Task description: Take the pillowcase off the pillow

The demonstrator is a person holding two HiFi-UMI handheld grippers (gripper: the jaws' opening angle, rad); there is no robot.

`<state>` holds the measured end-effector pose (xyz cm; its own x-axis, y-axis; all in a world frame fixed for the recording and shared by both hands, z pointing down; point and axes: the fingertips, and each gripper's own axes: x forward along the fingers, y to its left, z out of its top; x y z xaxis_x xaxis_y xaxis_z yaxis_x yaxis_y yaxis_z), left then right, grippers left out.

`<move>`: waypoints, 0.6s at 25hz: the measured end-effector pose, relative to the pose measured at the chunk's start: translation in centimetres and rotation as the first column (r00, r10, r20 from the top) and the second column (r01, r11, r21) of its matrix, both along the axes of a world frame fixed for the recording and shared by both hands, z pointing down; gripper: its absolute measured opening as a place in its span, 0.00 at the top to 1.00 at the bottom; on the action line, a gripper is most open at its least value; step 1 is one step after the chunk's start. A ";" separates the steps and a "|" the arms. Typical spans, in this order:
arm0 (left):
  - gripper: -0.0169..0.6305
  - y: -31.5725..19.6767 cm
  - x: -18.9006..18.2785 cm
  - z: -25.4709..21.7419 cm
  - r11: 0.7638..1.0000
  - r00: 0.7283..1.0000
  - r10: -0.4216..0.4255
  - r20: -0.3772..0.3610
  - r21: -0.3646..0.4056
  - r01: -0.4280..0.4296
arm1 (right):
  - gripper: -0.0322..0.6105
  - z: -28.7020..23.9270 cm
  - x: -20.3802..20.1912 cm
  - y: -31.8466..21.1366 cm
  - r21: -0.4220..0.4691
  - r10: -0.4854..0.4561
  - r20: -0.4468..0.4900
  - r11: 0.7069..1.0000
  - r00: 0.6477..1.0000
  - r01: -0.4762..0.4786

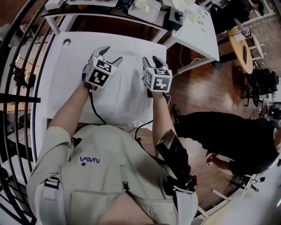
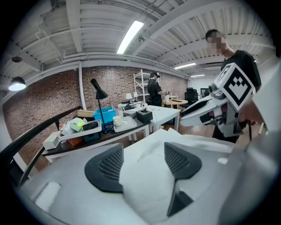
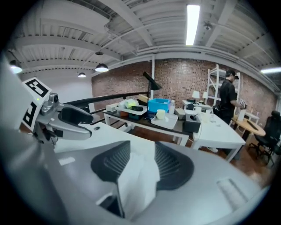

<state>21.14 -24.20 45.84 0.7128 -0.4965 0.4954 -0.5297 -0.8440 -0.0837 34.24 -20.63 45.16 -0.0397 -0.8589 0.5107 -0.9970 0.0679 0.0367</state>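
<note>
A white pillow in its white pillowcase (image 1: 119, 97) lies on the white table (image 1: 61, 74) in front of me. Both grippers are at its far edge. My left gripper (image 1: 109, 54) has its jaws spread wide, and a thick bulge of the white cloth (image 2: 147, 184) lies loosely between the pads. My right gripper (image 1: 152, 59) is at the far right corner. Its pads are close together and pinch a narrow fold of the pillowcase (image 3: 138, 176). In the left gripper view the right gripper (image 2: 206, 110) shows at the right, and in the right gripper view the left gripper (image 3: 66, 118) shows at the left.
Beyond the table stands a dark bench with trays (image 1: 147, 9), a blue box (image 3: 159, 105) and a desk lamp (image 2: 99, 90). A second white table (image 1: 197, 33) is to the right. A person in black (image 1: 219, 132) sits on the wooden floor to my right. A black railing (image 1: 17, 88) runs along the left.
</note>
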 end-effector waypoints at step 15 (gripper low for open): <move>0.95 6.0 0.1 8.4 0.960 0.952 0.213 0.222 -0.226 -0.162 | 0.73 10.6 -0.3 -2.0 -0.399 -0.097 -0.026 0.914 0.995 0.079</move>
<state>21.24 -18.24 54.27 0.6294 -0.2361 0.7403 -0.3452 -0.9385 -0.0058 33.95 -22.59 55.73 -0.0755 -0.5794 0.8115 -0.9843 0.1733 0.0322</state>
